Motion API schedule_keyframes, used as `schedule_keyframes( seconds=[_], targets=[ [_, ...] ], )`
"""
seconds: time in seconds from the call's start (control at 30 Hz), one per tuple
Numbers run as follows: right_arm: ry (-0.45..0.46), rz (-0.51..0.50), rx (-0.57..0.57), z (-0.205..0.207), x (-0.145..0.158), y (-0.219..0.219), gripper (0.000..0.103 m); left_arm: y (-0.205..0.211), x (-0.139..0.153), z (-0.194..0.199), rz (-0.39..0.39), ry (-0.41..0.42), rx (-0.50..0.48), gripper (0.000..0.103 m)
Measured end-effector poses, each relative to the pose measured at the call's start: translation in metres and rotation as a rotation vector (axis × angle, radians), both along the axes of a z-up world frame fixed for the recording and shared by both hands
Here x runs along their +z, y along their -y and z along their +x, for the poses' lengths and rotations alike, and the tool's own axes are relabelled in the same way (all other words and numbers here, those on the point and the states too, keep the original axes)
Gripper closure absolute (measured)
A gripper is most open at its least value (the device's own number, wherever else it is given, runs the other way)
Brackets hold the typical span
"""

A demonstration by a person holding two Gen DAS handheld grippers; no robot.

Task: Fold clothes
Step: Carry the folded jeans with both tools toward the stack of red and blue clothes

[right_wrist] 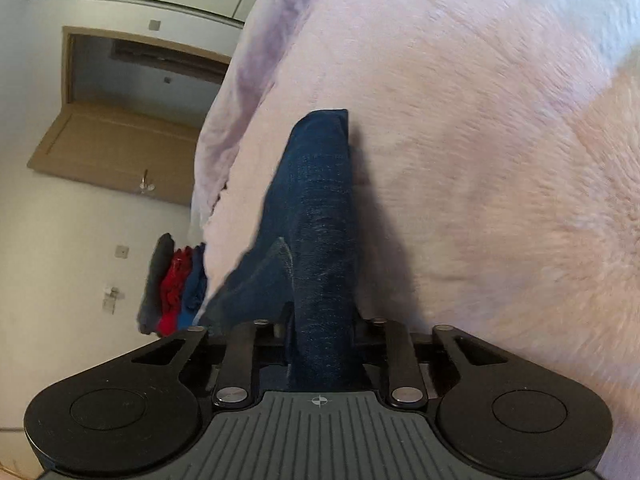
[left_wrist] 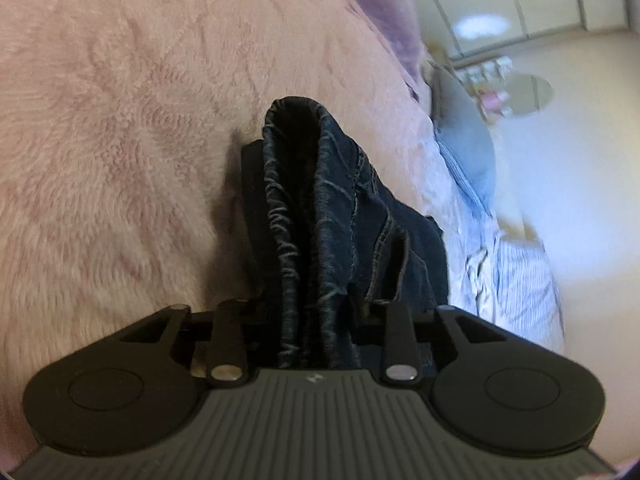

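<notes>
Dark blue jeans [left_wrist: 340, 220] fill my left gripper [left_wrist: 312, 152]. The jaws are shut on a bunched, creased edge of the denim, held over the pink fluffy blanket [left_wrist: 120, 140]. Only part of one finger [left_wrist: 250, 200] shows, to the left of the cloth. My right gripper [right_wrist: 320, 152] is shut on another part of the jeans [right_wrist: 320, 240], a blue fold that stands up between its jaws and hides the fingers. That fold also hangs above the pink blanket [right_wrist: 500, 160].
A lilac sheet [right_wrist: 244, 100] lies at the blanket's edge. A stack of folded grey, red and blue clothes [right_wrist: 172, 284] sits past it. A striped garment [left_wrist: 520, 280] and a grey pillow [left_wrist: 464, 136] lie at the bed's side. A wooden door [right_wrist: 116, 152] stands open.
</notes>
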State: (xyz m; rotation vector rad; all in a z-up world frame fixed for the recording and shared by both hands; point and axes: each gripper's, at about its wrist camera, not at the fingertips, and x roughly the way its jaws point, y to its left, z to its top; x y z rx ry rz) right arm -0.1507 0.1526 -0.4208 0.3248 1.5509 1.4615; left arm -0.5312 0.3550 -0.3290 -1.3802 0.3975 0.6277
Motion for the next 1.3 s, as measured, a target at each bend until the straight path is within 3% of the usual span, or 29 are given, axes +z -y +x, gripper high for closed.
schedule_keyframes(
  seconds=[0.2, 0.3, 0.4, 0.53, 0.7, 0.87, 1.07, 1.3],
  targets=[
    [-0.006, -0.038, 0.055, -0.011, 0.101, -0.007, 0.084, 0.024, 0.096, -0.020, -0.033, -0.012, 0.070, 0.079],
    [-0.019, -0.030, 0.092, -0.022, 0.151, -0.013, 0.084, 0.036, 0.149, -0.039, -0.012, -0.017, 0.105, 0.079],
    [-0.029, -0.001, 0.142, -0.047, 0.177, -0.034, 0.084, 0.044, 0.194, -0.065, 0.029, -0.011, 0.151, 0.079],
    [-0.043, 0.037, 0.209, -0.080, 0.211, -0.061, 0.084, 0.051, 0.230, -0.112, 0.087, -0.004, 0.231, 0.079],
    [-0.054, 0.078, 0.279, -0.140, 0.242, -0.100, 0.084, 0.039, 0.251, -0.185, 0.120, -0.001, 0.302, 0.079],
    [-0.078, 0.094, 0.267, -0.229, 0.237, -0.138, 0.084, -0.022, 0.265, -0.271, 0.146, -0.010, 0.279, 0.079],
    [-0.124, 0.078, 0.152, -0.360, 0.237, -0.199, 0.084, -0.137, 0.292, -0.390, 0.181, -0.038, 0.195, 0.078],
    [-0.109, 0.188, 0.085, -0.461, 0.271, -0.315, 0.084, -0.279, 0.347, -0.467, 0.301, -0.016, 0.139, 0.078]
  ],
)
